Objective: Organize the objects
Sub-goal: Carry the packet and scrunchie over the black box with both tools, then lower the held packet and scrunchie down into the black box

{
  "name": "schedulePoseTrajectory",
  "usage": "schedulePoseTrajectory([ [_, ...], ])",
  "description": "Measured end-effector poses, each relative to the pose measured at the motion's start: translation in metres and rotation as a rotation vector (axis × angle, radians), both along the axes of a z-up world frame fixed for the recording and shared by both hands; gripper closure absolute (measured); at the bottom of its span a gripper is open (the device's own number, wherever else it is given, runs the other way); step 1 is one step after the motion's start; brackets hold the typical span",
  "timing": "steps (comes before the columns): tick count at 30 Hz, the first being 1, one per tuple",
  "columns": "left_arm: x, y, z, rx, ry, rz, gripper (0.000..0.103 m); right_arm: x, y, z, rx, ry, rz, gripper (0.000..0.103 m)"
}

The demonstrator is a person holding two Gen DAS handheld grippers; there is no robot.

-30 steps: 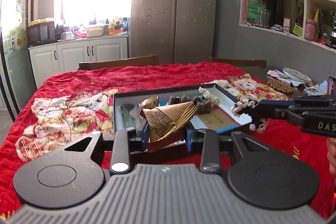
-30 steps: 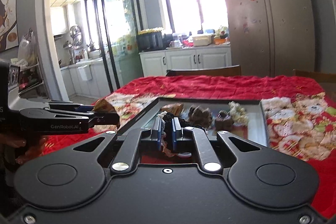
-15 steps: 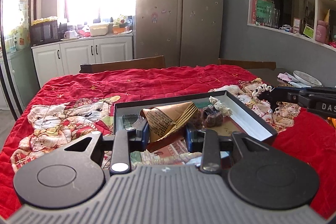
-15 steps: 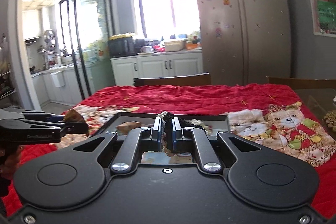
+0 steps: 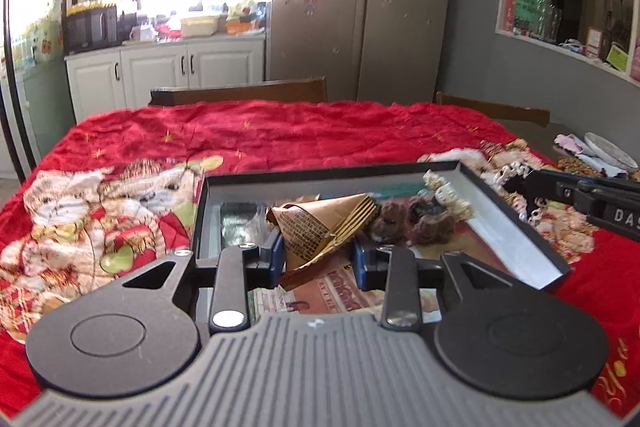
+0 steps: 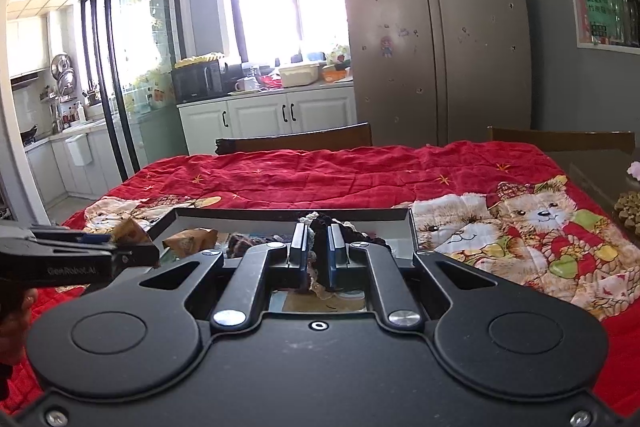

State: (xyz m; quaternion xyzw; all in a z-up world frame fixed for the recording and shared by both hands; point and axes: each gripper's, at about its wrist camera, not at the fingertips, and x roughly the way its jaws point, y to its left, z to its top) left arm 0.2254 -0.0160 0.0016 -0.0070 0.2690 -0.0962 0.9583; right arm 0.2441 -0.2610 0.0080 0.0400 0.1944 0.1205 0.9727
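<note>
A black-rimmed shallow tray [image 5: 516, 239] lies on the red quilt. My left gripper [image 5: 318, 259] is shut on a folded brown paper fan [image 5: 320, 223] printed with text, low over the tray's near half. Brown fuzzy pieces [image 5: 408, 223] and a white crocheted piece [image 5: 444, 193] lie in the tray behind it. My right gripper [image 6: 318, 259] is shut on a dark crocheted piece with white lace [image 6: 320, 227], above the tray's near side [image 6: 280, 214]. In the left wrist view the right gripper [image 5: 520, 183] hangs by the tray's far right corner. The left gripper [image 6: 132, 247] shows at the left of the right wrist view.
A red teddy-bear quilt [image 5: 280, 131] covers the table. Two wooden chair backs [image 6: 296, 143] stand at its far side, with a steel fridge [image 6: 432, 27] behind. A plate [image 5: 608, 149] and a beaded mat [image 6: 630, 211] sit at the table's right end.
Both grippers have moved forward and lower over the tray, still holding their loads. In the left wrist view the right gripper has slid from the tray's right rim toward its far right corner.
</note>
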Motion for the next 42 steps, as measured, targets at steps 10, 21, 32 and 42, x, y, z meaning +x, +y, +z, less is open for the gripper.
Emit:
schedulePoseTrajectory([
  [10, 0.015, 0.002, -0.025, 0.008, 0.037, 0.020, 0.066, 0.007, 0.014, -0.030, -0.010, -0.014, 0.025, 0.093],
  [21, 0.022, -0.004, -0.040, 0.047, 0.064, 0.015, 0.066, 0.010, 0.033, -0.048, -0.090, 0.015, 0.059, 0.093],
  [32, 0.023, -0.006, -0.044, 0.063, 0.062, 0.024, 0.066, 0.013, 0.039, -0.058, -0.117, 0.058, 0.085, 0.093],
  [42, 0.024, -0.006, -0.046, 0.072, 0.063, 0.026, 0.065, 0.015, 0.042, -0.063, -0.130, 0.086, 0.110, 0.093],
])
